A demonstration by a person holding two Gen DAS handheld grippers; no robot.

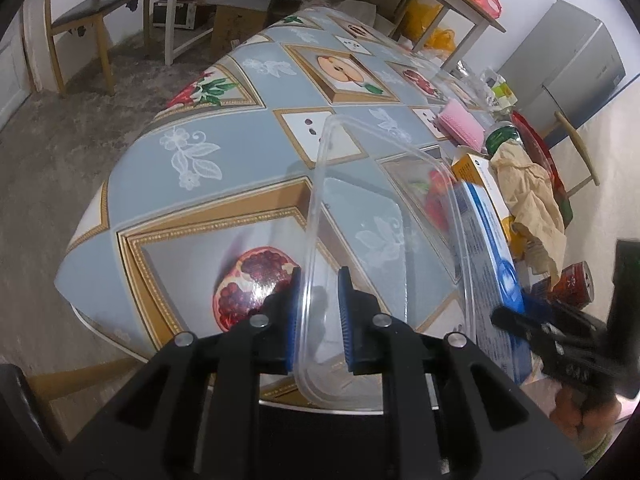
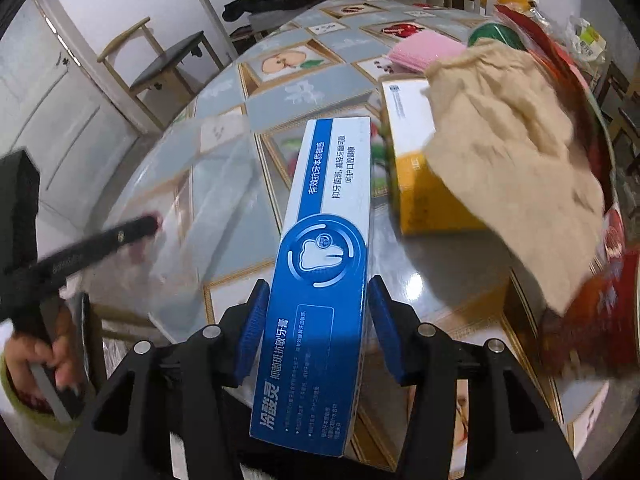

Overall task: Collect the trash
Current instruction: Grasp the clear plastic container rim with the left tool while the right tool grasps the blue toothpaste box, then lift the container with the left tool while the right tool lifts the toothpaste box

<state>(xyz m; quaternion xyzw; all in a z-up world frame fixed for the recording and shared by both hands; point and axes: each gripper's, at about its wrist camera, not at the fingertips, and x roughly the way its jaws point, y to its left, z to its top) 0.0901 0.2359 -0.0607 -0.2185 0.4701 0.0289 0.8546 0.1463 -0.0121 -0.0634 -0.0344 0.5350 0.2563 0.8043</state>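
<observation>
Toothpaste box [image 2: 320, 280], blue and white, sits lengthwise between the pads of our right claw [image 2: 316, 328]. Pads flank both long sides; the right one looks just off the cardboard, so we judge the grip loose or freshly released.

Left claw [image 1: 320, 312] straddles the near wall of a clear plastic container [image 1: 384, 240]. Pads stand slightly apart with the thin rim between them; the left pad meets the wall, the right shows a gap. We read this as steadying the container as a collection bin while the right claw brings the box over its far edge.

Container contents: apparently nothing inside; the counter [image 1: 224, 160] pattern shows straight through the base.

Still on the counter: 1 yellow-and-white carton [image 2: 416, 168], crumpled brown paper [image 2: 512, 160], 1 red can [image 1: 576, 284], 1 pink sponge [image 1: 460, 124].
</observation>
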